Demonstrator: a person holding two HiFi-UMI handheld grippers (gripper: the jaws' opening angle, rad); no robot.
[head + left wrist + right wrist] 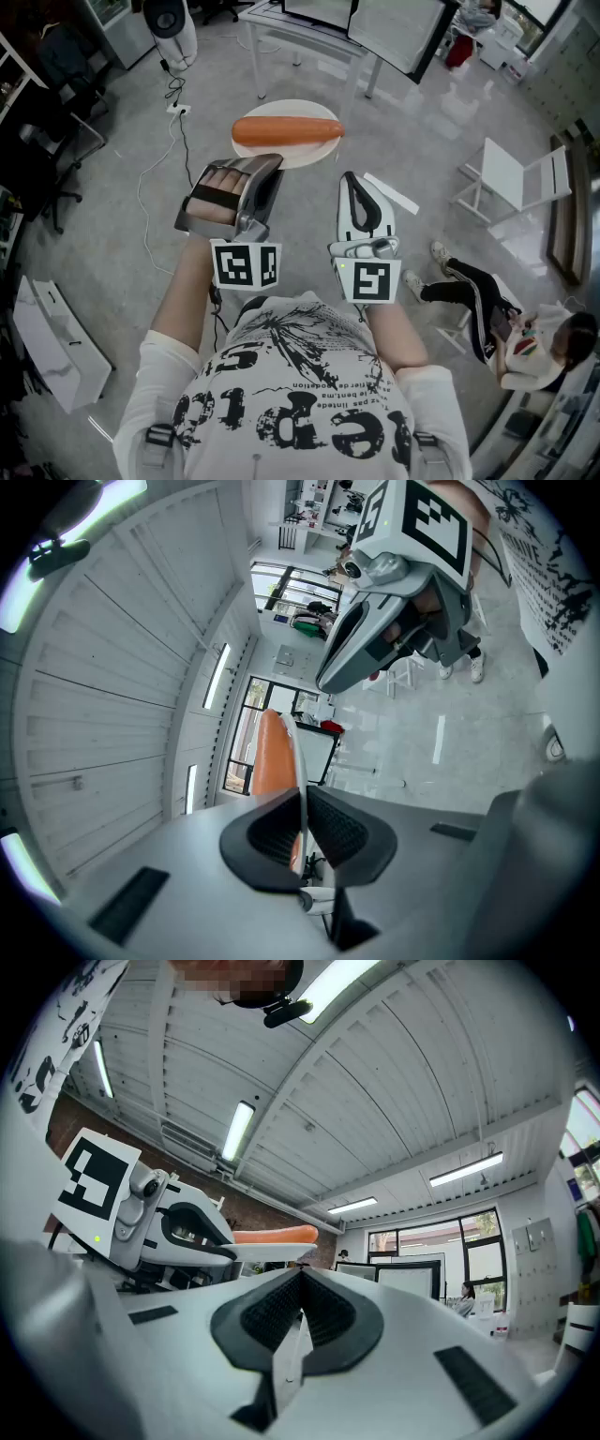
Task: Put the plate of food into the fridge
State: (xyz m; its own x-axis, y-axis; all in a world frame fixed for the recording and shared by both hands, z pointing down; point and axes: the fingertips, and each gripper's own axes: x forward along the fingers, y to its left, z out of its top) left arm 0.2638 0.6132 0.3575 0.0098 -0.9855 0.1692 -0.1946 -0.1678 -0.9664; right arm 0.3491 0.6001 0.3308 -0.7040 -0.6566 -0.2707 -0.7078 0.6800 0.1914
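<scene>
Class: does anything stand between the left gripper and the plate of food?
Nothing visible does: the left gripper is shut on the plate at its rim; the sausage lies on it. No fridge shows.

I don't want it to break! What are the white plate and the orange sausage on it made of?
The round white plate: thin, smooth, plain white rim, probably plastic or ceramic. The long orange sausage: even colour, sleek skin, possibly a plastic toy.

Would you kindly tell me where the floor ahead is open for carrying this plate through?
Bare floor lies between the white table and the folding chair. The left is crowded: a cable and dark chairs. A seated person fills the lower right.
</scene>
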